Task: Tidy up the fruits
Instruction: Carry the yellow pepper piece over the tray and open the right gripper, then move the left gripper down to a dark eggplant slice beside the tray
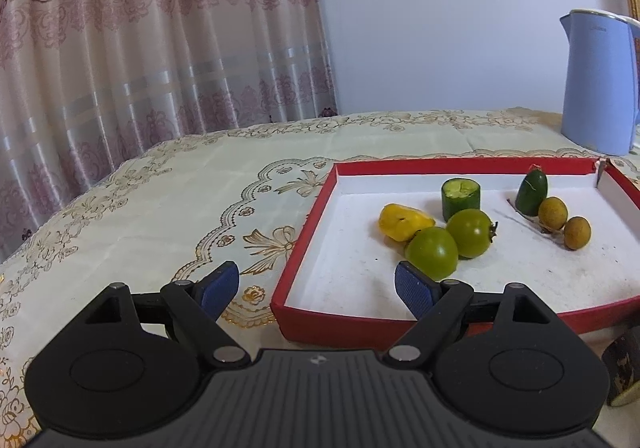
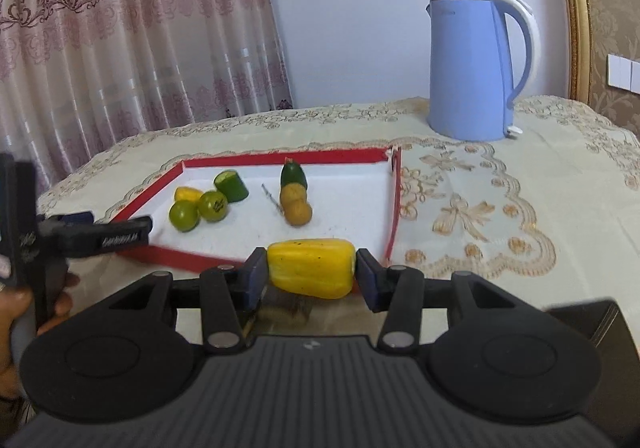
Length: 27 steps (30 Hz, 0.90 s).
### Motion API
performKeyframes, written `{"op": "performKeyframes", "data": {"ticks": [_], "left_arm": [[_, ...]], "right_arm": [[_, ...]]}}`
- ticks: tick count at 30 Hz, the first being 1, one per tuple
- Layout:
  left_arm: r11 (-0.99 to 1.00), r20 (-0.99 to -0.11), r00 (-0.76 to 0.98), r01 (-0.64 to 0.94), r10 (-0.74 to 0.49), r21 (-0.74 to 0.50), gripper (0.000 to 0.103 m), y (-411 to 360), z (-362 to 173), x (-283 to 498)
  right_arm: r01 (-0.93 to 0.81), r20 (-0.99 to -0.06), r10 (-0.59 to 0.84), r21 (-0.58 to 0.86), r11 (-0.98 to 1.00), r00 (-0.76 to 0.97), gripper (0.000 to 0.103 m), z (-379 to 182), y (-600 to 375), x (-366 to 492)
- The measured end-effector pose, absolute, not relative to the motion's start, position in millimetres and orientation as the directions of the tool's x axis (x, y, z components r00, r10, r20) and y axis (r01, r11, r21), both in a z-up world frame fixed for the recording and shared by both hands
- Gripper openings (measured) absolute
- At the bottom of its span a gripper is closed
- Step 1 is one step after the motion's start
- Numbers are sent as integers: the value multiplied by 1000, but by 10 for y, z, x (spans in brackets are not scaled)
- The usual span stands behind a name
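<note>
The right gripper (image 2: pixel 311 275) has its fingers (image 2: pixel 256 276) pinching a yellow pepper piece (image 2: pixel 312 267) across its ends, so the piece's long axis runs crosswise, from one pad to the other. It hangs just short of the near wall of the red tray (image 2: pixel 394 204), towards the tray's right corner, with the counter (image 2: pixel 500 216) below it. The tray floor lies straight ahead and slightly lower, so the coming move looks like a short carry forward over that near wall, then a release on the bare white patch in front of the two brown round fruits (image 2: pixel 297 206).

The left gripper (image 1: pixel 318 288) has its fingers (image 1: pixel 414 288) spread and holding nothing, poised over the tray's near-left corner. Just past its right pad sit two green tomatoes (image 1: pixel 450 242), touching each other, with a smaller yellow piece (image 1: pixel 402 223) behind them and a cut cucumber stub (image 1: pixel 460 198) beyond. A blue kettle (image 2: pixel 474 68) stands well behind the tray's far right corner.

The right is the loaded one and already lined up with open floor; the left is nearer the crowded cluster.
</note>
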State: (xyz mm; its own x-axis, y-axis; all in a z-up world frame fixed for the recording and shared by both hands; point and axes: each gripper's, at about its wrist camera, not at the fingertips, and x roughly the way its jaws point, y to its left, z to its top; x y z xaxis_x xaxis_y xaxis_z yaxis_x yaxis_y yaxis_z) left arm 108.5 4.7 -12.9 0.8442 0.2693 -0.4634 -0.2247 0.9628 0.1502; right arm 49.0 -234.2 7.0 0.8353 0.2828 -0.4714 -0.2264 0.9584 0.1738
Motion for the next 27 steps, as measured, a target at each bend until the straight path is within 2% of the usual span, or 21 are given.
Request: {"op": "performKeyframes", "data": {"ticks": [14,22,25,27], "left_arm": [[972,-469,851,-196,236,133,86,45,-125,1071],[975,-476,851,-188,222,118,86,62,-128,1071],[976,-477,852,-189,217,106,86,83,-126,1071],[977,-479,852,-186,212,101,86,91,-126,1070]], "right_arm": [[-196,-462,221,103,975,859,45,282,-2153,1163],[-165,-531,177,70,984,829,46,144,-2057,1659],[-155,-540,164,62,986,825,71,98,-2039,1636],[-163,-510,160,39,986,845,72,138,-2055,1443]]}}
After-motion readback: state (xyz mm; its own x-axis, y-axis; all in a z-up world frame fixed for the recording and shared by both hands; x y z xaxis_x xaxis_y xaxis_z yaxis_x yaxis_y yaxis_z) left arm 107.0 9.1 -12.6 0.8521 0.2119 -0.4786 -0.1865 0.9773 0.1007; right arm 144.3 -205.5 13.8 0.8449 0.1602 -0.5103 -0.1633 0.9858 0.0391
